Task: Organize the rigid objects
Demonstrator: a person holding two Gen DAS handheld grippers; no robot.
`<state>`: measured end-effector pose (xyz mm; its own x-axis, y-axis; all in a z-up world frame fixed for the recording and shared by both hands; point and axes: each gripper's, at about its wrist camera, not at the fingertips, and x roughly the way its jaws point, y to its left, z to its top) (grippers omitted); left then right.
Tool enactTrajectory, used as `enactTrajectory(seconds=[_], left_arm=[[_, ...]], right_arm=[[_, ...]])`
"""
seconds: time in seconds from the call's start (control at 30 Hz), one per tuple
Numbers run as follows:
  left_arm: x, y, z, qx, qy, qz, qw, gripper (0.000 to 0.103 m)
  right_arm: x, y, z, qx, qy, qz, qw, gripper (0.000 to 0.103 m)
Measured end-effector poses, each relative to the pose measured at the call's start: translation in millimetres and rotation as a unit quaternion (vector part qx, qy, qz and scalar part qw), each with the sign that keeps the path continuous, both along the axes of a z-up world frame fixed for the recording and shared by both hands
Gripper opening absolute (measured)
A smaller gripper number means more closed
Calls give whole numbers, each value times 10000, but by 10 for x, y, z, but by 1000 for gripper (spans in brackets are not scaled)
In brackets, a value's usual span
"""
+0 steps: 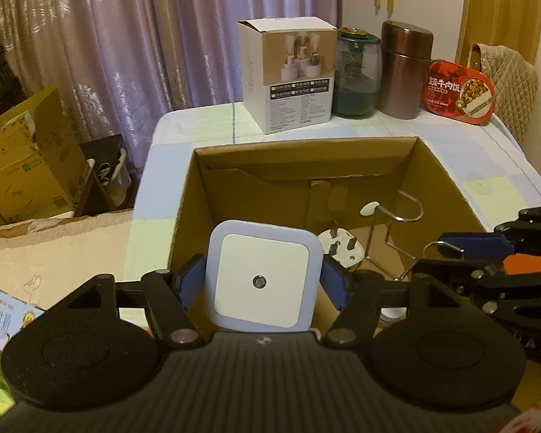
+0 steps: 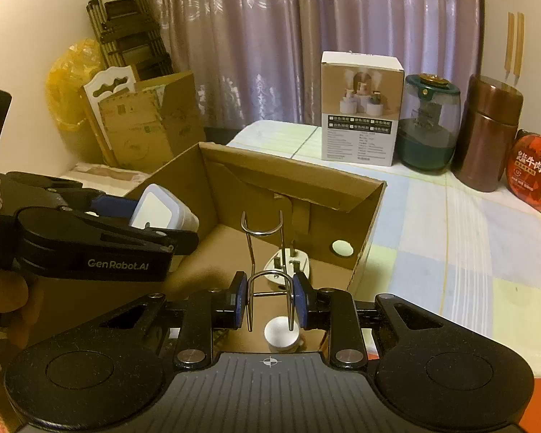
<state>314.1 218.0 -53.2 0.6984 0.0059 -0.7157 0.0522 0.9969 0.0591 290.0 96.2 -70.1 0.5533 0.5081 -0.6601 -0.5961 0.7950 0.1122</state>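
Left wrist view: my left gripper pinches a white night light above the cardboard box.
My right gripper pinches a wire rack inside the box's near edge.

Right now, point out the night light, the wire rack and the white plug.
night light (image 1: 262, 280), left wrist view, front face.
wire rack (image 2: 269, 277), right wrist view, near loop.
white plug (image 1: 342, 250), left wrist view, pronged face.

White night light, brown box
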Motion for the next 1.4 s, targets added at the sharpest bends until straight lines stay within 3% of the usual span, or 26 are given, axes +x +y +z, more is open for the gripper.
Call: enactTrajectory(seconds=[0.1, 0.77, 0.87, 0.93, 1.17, 1.4], left_arm=[[-4, 1, 37, 52, -147, 20, 9999, 75], [-374, 42, 322, -107, -381, 76, 9992, 74], [-471, 20, 367, -156, -391, 86, 9991, 74], [-561, 4, 402, -165, -391, 123, 9990, 74], [-962, -102, 559, -220, -392, 236, 9987, 81], [-1481, -220, 795, -280, -544, 426, 9972, 101]], right_arm=[[29, 26, -19, -9, 15, 5, 10000, 24], [-17, 42, 23, 293, 186, 61, 9994, 25], [-59, 9, 66, 291, 222, 41, 9993, 34], [-119, -42, 107, 244, 165, -2, 9996, 50], [-461, -363, 330, 469, 125, -221, 9986, 59], [-983, -644, 574, 488, 33, -333, 9983, 78]])
